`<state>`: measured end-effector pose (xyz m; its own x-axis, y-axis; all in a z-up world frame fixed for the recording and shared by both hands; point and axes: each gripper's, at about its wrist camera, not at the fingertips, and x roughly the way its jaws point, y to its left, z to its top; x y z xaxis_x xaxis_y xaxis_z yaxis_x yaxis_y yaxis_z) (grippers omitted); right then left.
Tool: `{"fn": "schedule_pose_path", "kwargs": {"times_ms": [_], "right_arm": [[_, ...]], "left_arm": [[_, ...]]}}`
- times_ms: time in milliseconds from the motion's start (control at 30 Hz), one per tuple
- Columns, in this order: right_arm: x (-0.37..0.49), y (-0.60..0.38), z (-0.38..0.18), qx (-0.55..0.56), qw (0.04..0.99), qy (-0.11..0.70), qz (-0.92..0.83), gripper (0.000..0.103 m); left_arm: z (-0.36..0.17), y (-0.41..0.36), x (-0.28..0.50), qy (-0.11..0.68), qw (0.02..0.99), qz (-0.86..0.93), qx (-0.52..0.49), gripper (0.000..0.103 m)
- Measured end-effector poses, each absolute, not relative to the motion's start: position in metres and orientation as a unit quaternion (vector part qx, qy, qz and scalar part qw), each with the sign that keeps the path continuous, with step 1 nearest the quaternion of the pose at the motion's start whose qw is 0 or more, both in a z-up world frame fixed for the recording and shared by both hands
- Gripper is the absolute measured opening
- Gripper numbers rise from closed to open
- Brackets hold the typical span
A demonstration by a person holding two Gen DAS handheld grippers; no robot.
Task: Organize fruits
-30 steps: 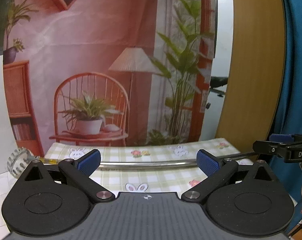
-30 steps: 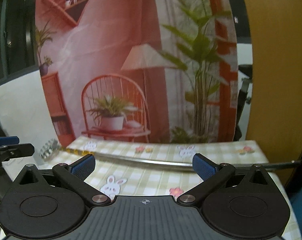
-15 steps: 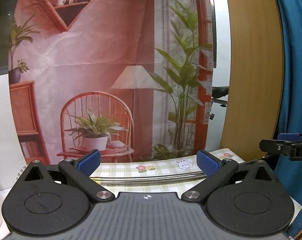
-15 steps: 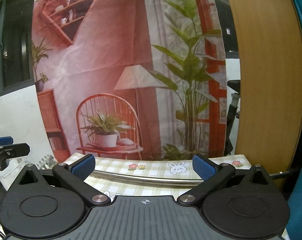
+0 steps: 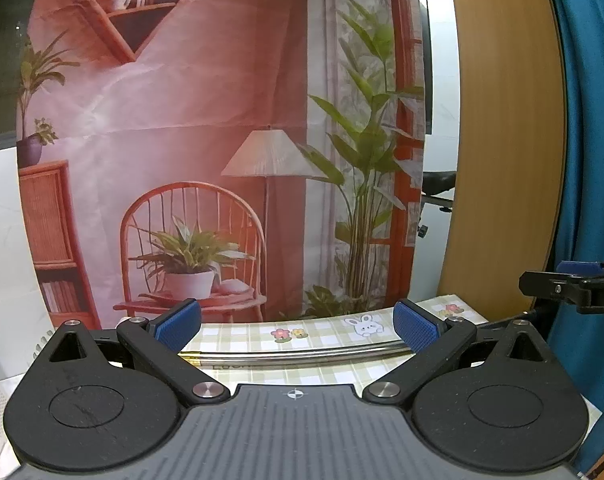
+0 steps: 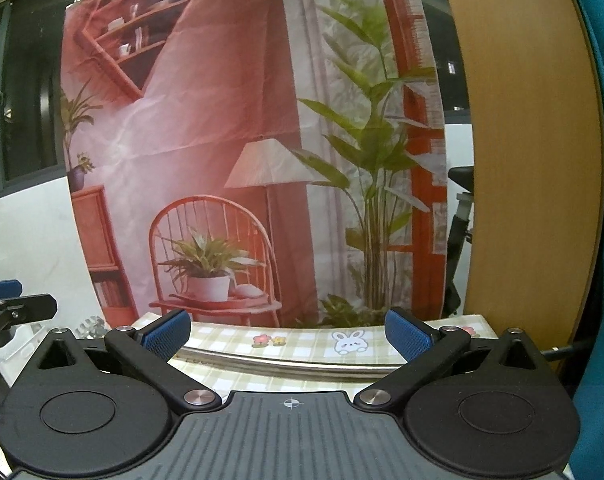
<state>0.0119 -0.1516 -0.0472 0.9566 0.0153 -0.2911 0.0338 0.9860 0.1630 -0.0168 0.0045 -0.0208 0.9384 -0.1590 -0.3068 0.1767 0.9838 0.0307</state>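
Both wrist views face a printed backdrop [image 5: 206,120] — a pictured room with a wicker chair, a lamp and potted plants — hung behind a table laid with a checked tablecloth [image 5: 325,330] bearing rabbit and flower motifs. A metal rod [image 5: 302,356] lies across the cloth just beyond the fingertips, and a wooden panel [image 5: 501,140] stands to the right of the backdrop.

Left gripper [image 5: 298,326]: fingers spread wide, blue pads [image 5: 178,326] well apart, nothing between them. Right gripper [image 6: 288,334]: likewise spread and empty; its blue pads [image 6: 166,334] frame only cloth and rod. Each gripper appears at the margin of the other's view — the right one at the right edge of the left view, the left one at the left edge of the right view — so the two are held side by side, level, pointing at the backdrop rather than down at the table.

Fruits: none visible in either view, nor any bowl or basket; their location cannot be told.

Progress, as a judgement: nothing shows fruit sorted or held. Whether the task is unstarted or finished cannot be settled from these views.
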Motion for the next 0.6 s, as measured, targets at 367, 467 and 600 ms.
{"fn": "schedule_pose_path", "kwargs": {"times_ms": [367, 467, 600], "right_arm": [[0.0103, -0.1528, -0.0435, 0.081, 0.986, 0.143, -0.006, 0.103], [0.0093, -0.1527, -0.0430, 0.081, 0.987, 0.142, -0.007, 0.103], [0.0081, -0.1535, -0.0406, 0.081, 0.987, 0.140, -0.008, 0.103]], "left_arm": [[-0.0188, 0.0064, -0.0162, 0.156, 0.984, -0.086, 0.025, 0.103], [-0.0185, 0.0068, -0.0160, 0.157, 0.983, -0.088, 0.024, 0.103], [-0.0186, 0.0068, -0.0162, 0.157, 0.984, -0.087, 0.022, 0.103]]}}
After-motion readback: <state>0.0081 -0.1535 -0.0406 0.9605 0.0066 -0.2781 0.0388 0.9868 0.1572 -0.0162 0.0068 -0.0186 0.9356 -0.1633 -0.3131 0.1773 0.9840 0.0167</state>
